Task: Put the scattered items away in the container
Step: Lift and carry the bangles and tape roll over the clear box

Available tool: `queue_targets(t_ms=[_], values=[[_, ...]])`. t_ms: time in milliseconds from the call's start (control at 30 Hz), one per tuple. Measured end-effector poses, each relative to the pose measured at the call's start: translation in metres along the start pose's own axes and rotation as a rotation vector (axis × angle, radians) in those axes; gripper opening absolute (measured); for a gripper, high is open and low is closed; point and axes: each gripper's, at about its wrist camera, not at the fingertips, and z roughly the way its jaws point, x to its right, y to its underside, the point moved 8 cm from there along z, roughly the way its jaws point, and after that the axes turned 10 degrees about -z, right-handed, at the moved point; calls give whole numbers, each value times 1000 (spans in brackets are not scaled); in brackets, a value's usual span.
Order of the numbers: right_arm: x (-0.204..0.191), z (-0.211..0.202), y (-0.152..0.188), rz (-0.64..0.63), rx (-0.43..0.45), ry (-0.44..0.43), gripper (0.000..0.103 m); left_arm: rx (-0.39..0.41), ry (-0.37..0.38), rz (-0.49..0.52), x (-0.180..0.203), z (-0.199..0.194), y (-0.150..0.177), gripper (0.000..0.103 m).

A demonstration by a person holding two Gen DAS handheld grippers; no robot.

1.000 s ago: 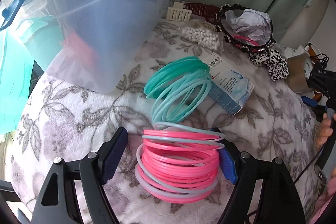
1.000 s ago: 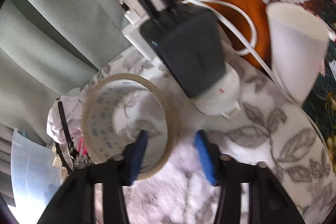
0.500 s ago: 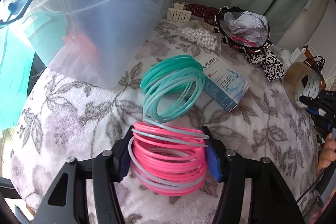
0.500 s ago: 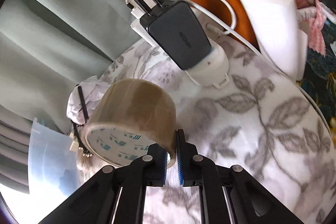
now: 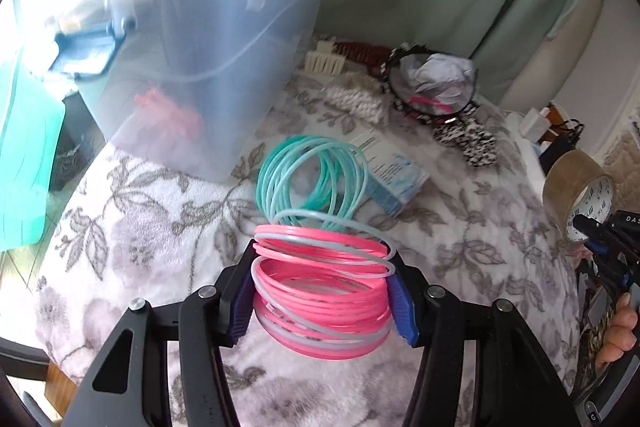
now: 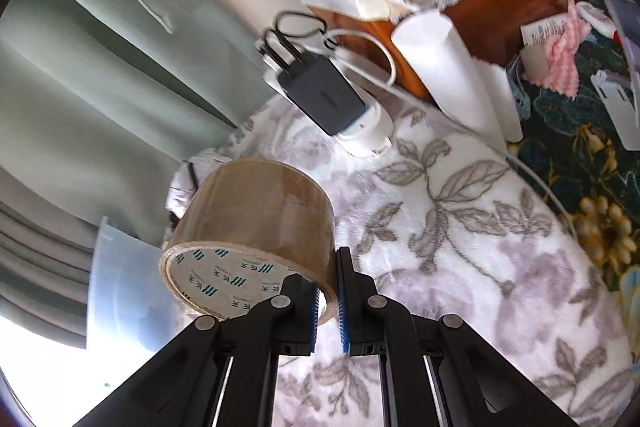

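- Translucent blue-grey plastic storage bin with a blue latch (image 5: 208,67): stands on the floral fleece cover (image 5: 152,211), at its far left; a pink item (image 5: 170,111) shows through its wall.
- Coil of thin pink and pale plastic rings (image 5: 320,287): clamped across its width by the left gripper (image 5: 322,297), both blue pads pressed on the coil's sides. A teal run of the same coil (image 5: 312,179) stretches ahead, its far end near a white-and-blue carton (image 5: 394,175).
- Roll of brown packing tape with a printed white core (image 6: 256,227): pinched through its wall by the right gripper (image 6: 328,297), one finger inside the core, one outside, and carried clear of the cover.
- Other clutter on the cover: a cream comb (image 5: 324,61), a bag of white beads (image 5: 356,99), a black headband around crumpled paper (image 5: 432,83).
- Risk, coil: the loose teal end could snag the carton or the bin's rim and spring out of the pads.
- Risk, tape: held at one edge only, the roll could pivot and slip.
- Risk, both: two loaded grippers bound for one opening could collide.
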Motion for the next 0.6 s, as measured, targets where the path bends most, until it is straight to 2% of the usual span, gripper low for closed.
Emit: queue_targets(t_ms=[133,300,600], values=[[-12,-22,1,-14,39,-33,9,64,33,34,13,-28,-8,58],[-47,-55,-8,-49,96,-95,9,145,75,75,30,-63,-19,59],[-120,-102,-12,-140,174,-206,9,340,118,46,25,-137,-67,59]])
